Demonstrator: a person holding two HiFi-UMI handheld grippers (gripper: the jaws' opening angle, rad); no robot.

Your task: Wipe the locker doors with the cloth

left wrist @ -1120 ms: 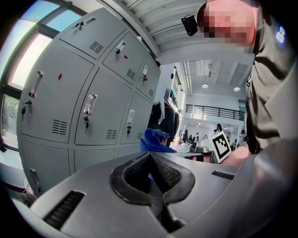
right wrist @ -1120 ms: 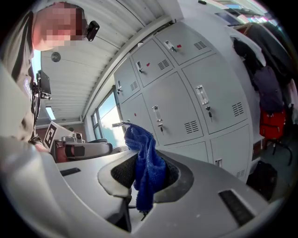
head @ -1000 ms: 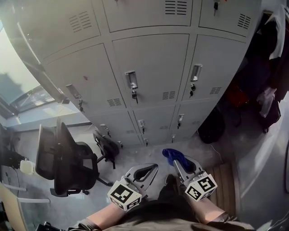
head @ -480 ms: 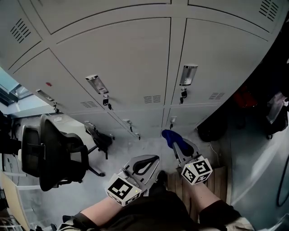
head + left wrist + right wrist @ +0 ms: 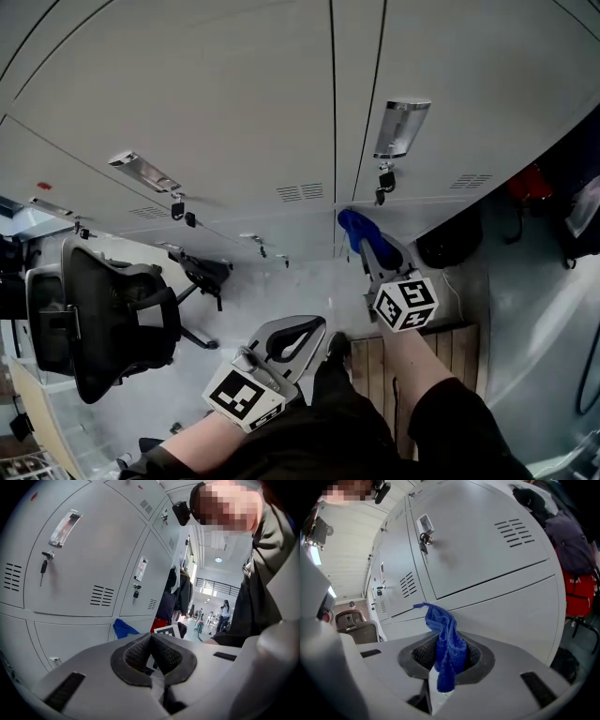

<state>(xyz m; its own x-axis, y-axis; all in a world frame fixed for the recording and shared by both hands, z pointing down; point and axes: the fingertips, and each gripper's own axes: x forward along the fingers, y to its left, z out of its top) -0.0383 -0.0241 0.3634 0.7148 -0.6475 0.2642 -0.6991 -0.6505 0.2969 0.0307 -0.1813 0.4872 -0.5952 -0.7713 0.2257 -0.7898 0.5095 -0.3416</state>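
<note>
Grey locker doors (image 5: 234, 103) fill the upper head view, each with a metal handle (image 5: 399, 127) and a key. My right gripper (image 5: 364, 246) is shut on a blue cloth (image 5: 353, 227), which it holds close to the seam between two lower doors. In the right gripper view the cloth (image 5: 446, 639) hangs crumpled out of the jaws of the right gripper (image 5: 446, 657), with a locker door (image 5: 483, 541) right ahead. Lower down and further from the lockers, my left gripper (image 5: 315, 326) is shut and empty. In its own view its pads (image 5: 140, 651) meet, and the cloth (image 5: 123, 628) shows beyond.
A black office chair (image 5: 98, 309) stands at the left, with a smaller dark chair (image 5: 202, 272) near the lockers. To the right of the lockers lie a black bag (image 5: 452, 242) and something red (image 5: 531, 183). A wooden board (image 5: 431, 352) lies underfoot.
The view has closed in on the lockers. My right gripper has risen with the cloth toward the lower doors. The left gripper has stayed low and shut.
</note>
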